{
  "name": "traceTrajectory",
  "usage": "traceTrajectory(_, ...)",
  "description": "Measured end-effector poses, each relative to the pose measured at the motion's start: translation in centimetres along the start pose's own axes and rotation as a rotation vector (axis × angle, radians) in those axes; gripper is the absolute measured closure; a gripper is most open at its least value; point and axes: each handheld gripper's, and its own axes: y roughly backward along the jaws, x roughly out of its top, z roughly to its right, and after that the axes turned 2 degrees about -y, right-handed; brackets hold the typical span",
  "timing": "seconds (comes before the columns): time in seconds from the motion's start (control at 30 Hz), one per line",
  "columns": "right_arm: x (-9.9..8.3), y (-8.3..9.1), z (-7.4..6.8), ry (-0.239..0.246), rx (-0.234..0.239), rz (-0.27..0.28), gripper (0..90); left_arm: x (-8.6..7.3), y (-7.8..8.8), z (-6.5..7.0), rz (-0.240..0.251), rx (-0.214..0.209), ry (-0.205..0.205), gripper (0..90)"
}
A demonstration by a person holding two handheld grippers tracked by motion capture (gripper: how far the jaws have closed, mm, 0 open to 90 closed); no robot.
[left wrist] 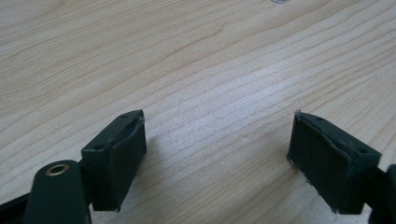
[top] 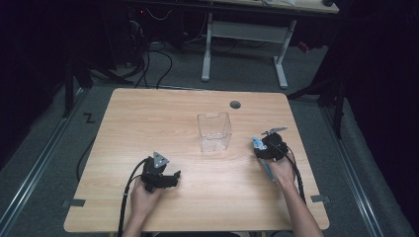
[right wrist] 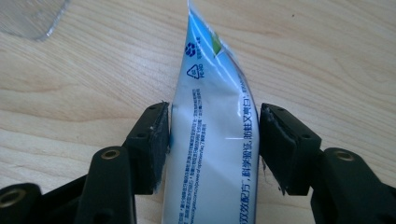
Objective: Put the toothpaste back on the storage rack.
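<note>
Toothpaste tube, white and blue with printed text and recycling marks, is held between the 2 jaws of the right gripper, whose pads are pressed against its sides. In the high view the right gripper is seen at the right side of the wooden table, with the tube lying along the hand and its crimped end directed toward the clear plastic box that stands upright near the table's centre. The left gripper is held low over the front left of the table, well apart from the box. Its jaws are spread wide with only bare wood between its pads.
</note>
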Motion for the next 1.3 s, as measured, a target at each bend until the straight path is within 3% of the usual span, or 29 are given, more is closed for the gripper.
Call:
traceTrajectory(0.23,0.06,-1.00,-0.27,0.009,-0.007,-0.052,46.6,0.00,-0.01,0.01,0.001,0.001,0.000,19.3)
traceTrajectory(0.63,0.43,-0.99,0.34,-0.027,0.039,-0.088,51.9,-0.01,-0.01,0.01,0.001,0.001,0.000,19.3)
traceTrajectory(0.73,0.47,-0.85,0.48,-0.030,0.056,-0.095,56.9,-0.01,-0.01,0.01,0.001,0.001,0.000,19.3)
traceTrajectory(0.9,0.62,-0.80,0.30,-0.010,0.088,-0.107,67.2,0.00,0.00,-0.01,0.000,0.000,0.000,19.3)
traceTrajectory(0.93,0.80,-0.85,-0.15,0.021,0.065,-0.126,68.4,0.00,0.00,-0.01,0.000,0.000,0.000,19.3)
traceTrajectory(1.07,0.90,-0.83,-0.30,0.035,0.055,-0.134,69.4,0.00,0.00,-0.01,0.000,0.000,0.000,19.3)
traceTrajectory(1.3,0.88,-0.68,-0.31,0.039,0.077,-0.138,70.4,0.00,0.00,-0.01,0.000,0.000,0.000,19.4)
